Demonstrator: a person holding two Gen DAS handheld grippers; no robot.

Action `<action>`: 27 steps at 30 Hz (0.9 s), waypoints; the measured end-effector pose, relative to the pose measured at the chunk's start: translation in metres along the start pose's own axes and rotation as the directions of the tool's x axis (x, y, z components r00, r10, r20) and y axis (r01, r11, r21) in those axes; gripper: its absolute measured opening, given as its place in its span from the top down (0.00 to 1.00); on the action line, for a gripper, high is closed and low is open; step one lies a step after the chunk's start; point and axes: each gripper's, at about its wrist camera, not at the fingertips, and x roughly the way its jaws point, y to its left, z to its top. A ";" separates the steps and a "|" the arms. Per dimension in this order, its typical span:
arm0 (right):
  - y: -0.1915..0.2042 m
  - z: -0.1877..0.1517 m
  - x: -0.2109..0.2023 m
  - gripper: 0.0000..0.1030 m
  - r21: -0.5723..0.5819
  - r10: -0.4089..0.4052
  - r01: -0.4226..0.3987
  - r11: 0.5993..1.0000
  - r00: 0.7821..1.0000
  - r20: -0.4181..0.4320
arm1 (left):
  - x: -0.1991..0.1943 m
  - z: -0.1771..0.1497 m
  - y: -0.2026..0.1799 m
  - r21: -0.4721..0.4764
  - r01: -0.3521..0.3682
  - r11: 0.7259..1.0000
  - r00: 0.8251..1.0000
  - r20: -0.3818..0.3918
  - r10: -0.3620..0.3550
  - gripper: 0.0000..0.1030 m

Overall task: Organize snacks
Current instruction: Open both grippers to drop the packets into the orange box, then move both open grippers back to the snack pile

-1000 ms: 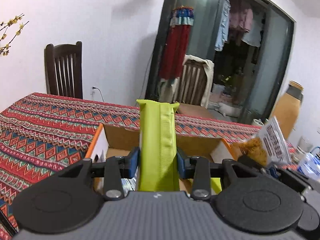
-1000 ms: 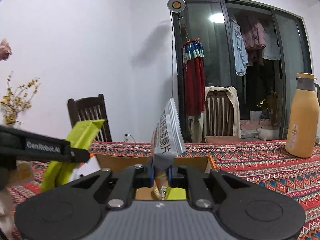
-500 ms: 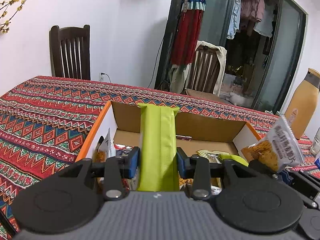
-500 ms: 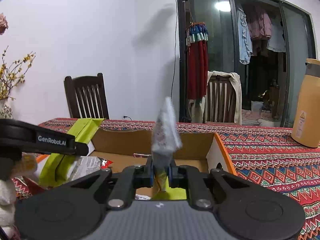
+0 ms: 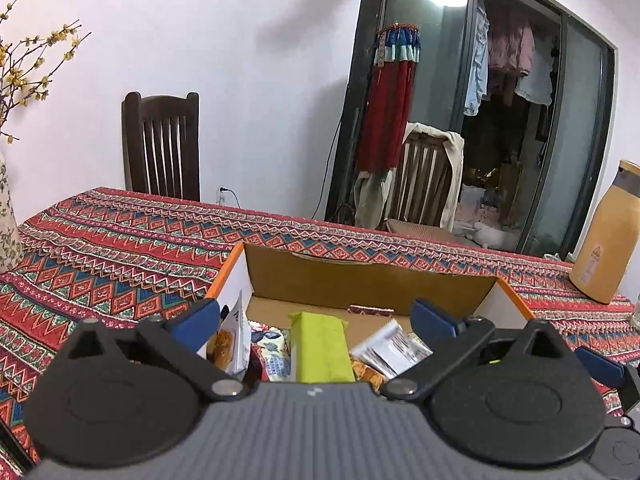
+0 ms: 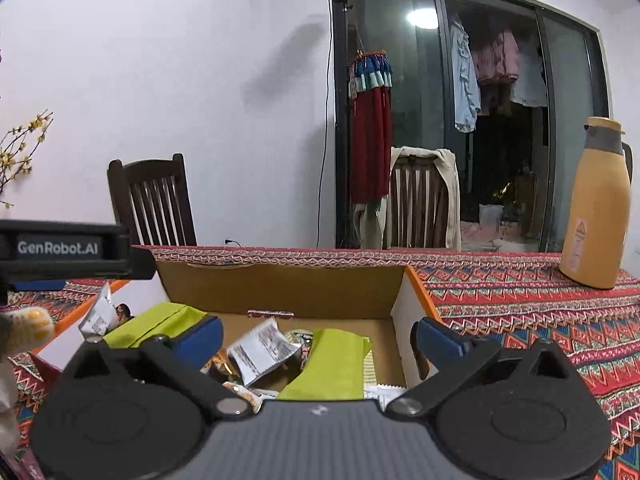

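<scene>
An open cardboard box (image 5: 360,280) with orange rims lies on the patterned tablecloth, with several snack packets inside. My left gripper (image 5: 318,318) hangs over it, its jaws opening wide; a lime-green packet (image 5: 322,348) lies loose in the box below the gap, clear of the pads. My right gripper (image 6: 320,336) is also opening over the box (image 6: 280,284). A white printed packet (image 6: 262,350) and a green packet (image 6: 332,364) lie beneath it, untouched. That white packet (image 5: 390,346) also shows in the left wrist view.
A tan thermos jug (image 6: 596,204) stands on the table to the right of the box. Two wooden chairs (image 5: 162,148) stand behind the table's far edge. A vase (image 5: 8,224) with a flowering branch sits at far left. A gloved hand (image 6: 24,328) shows at the left.
Both grippers went from shut to wide open. The green packet left the left jaws and the white packet left the right jaws; both now lie in the box. Both hands sank slightly.
</scene>
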 end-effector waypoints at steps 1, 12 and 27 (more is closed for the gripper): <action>0.000 0.000 0.000 0.00 0.001 -0.001 0.001 1.000 1.000 -0.002 | 0.000 0.001 0.000 0.000 0.000 1.000 1.000 -0.001 0.000 0.00; -0.004 0.001 -0.009 0.00 0.021 -0.019 0.019 1.000 1.000 0.013 | -0.018 0.004 0.000 0.000 0.027 1.000 0.999 0.036 -0.027 0.00; -0.011 0.022 -0.071 0.00 0.025 0.012 -0.014 1.000 0.997 0.080 | -0.084 0.021 0.024 -0.007 0.073 0.997 0.995 0.074 -0.072 0.00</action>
